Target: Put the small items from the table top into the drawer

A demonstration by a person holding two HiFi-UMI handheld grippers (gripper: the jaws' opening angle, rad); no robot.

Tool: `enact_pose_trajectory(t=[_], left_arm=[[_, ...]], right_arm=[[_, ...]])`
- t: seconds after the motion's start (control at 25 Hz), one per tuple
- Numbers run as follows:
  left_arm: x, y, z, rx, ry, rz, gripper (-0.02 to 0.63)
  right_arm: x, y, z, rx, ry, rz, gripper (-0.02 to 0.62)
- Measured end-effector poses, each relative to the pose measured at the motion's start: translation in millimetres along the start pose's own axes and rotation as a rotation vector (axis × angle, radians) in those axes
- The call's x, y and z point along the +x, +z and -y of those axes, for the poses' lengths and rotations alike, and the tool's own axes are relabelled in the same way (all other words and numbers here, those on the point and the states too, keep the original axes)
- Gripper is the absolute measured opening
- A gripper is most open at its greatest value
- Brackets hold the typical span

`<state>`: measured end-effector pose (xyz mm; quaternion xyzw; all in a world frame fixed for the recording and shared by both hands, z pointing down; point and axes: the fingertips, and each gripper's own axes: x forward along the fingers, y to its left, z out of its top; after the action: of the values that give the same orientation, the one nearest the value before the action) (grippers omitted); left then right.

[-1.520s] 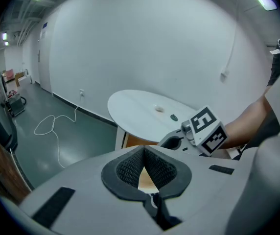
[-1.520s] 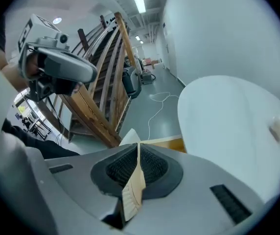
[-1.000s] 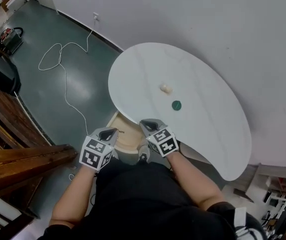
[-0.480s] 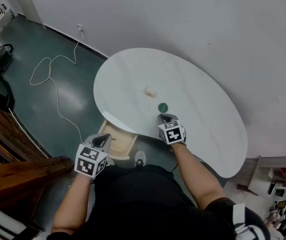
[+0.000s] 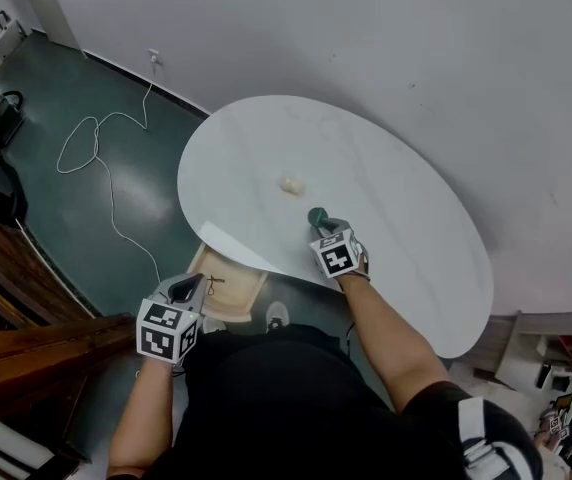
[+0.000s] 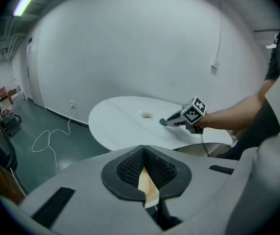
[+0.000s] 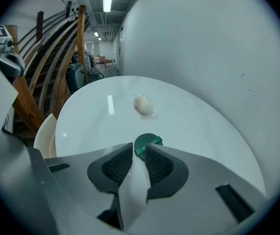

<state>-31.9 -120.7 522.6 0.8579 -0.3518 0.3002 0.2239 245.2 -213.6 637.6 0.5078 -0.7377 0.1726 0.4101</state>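
Table top (image 5: 396, 198): two small items remain. Green disc (image 5: 317, 216) between right gripper's (image 5: 323, 228) jaws, parted and just opening, unpinched; pale lump (image 5: 291, 183) at its 11 o'clock. Drawer (image 5: 231, 293) open, 7 o'clock. Left gripper (image 5: 190, 285) closed, empty

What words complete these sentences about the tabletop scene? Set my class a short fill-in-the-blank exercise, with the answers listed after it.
1. The round disc on the white table is coloured ____.
2. A pale lump lies there too, so the table holds ____ small items.
3. Under the table's near edge, the wooden drawer stands ____.

Missing words: green; two; open.
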Motion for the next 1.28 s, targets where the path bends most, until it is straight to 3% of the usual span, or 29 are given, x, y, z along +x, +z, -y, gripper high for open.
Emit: enact_pose_trajectory(t=[0.48, 0.68, 1.04, 1.28], left_arm=[[6, 4, -5, -0.019, 0.009, 0.003, 0.014], [6, 9, -6, -0.009, -0.001, 0.004, 0.014], [2, 7, -13, 0.003, -0.015, 0.003, 0.014], [-1, -5, -17, 0.002, -0.035, -0.023, 0.014]], right_arm=[[19, -16, -2, 0.011, 0.059, -0.071, 0.071], [16, -11, 3, 0.049, 0.075, -0.081, 0.032], [-2, 7, -13, 0.082, 0.074, 0.0, 0.015], [-23, 25, -60, 0.079, 0.15, 0.083, 0.015]])
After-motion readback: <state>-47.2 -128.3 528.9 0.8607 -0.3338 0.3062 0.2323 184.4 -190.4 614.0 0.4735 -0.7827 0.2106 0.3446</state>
